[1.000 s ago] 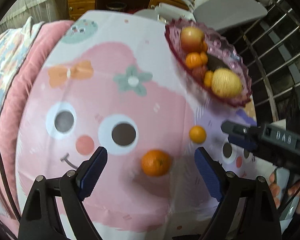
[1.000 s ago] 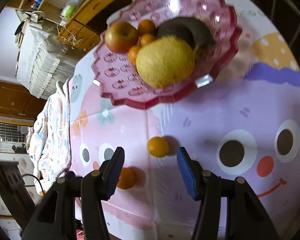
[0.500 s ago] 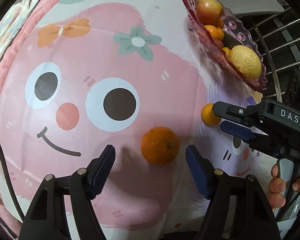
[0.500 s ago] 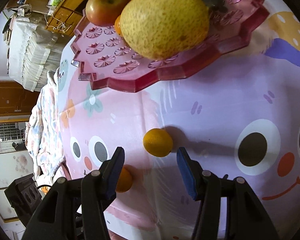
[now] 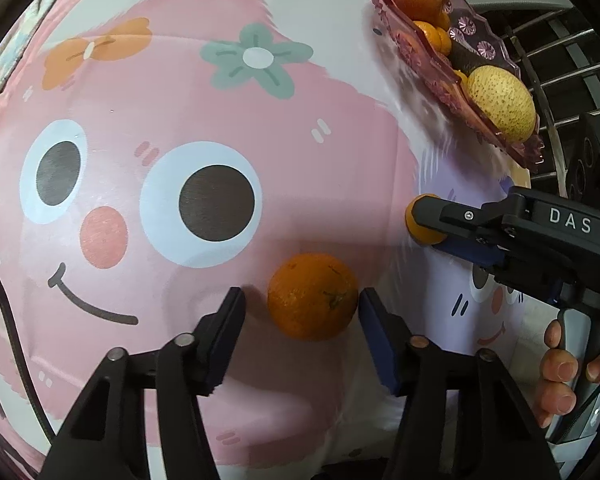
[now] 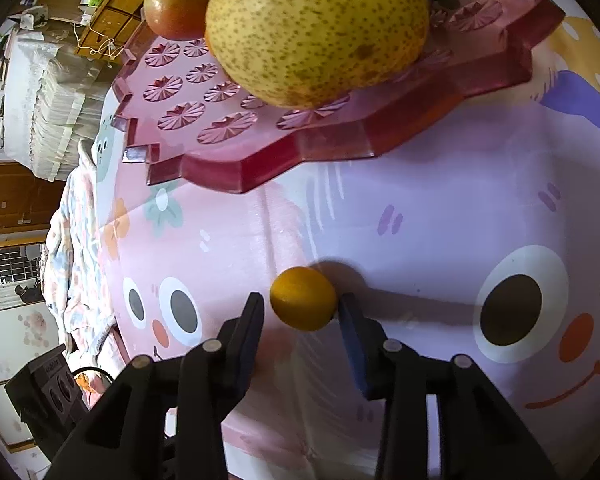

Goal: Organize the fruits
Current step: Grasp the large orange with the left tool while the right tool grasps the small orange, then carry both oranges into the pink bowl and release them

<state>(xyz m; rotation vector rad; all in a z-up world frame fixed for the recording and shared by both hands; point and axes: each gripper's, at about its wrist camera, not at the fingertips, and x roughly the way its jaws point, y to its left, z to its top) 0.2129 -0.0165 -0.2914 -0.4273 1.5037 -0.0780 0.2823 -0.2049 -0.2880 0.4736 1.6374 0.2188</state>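
A large orange (image 5: 312, 296) lies on the cartoon tablecloth (image 5: 180, 120) between the fingers of my left gripper (image 5: 301, 295). Its jaws are closing; the right pad touches the peel and the left pad stands a little off. A small orange (image 6: 303, 304) lies on the cloth between the closing jaws of my right gripper (image 6: 301, 299), with a thin gap on the left side. The left wrist view shows that right gripper (image 5: 426, 226) from the side, around the small orange (image 5: 414, 220). The pink fruit plate (image 6: 340, 136) holds a pear (image 6: 316, 28), an apple (image 6: 180, 0) and several small oranges.
The plate (image 5: 420, 60) overhangs the cloth just beyond the small orange. Metal rails (image 5: 560, 40) run past the table's right edge. A person's hand (image 5: 560, 376) holds the right gripper's handle. A flowered quilt (image 6: 80, 240) lies along the table's far side.
Both grippers have come down over their oranges and their jaws have narrowed. Each fruit now sits between the fingertips instead of ahead of them.
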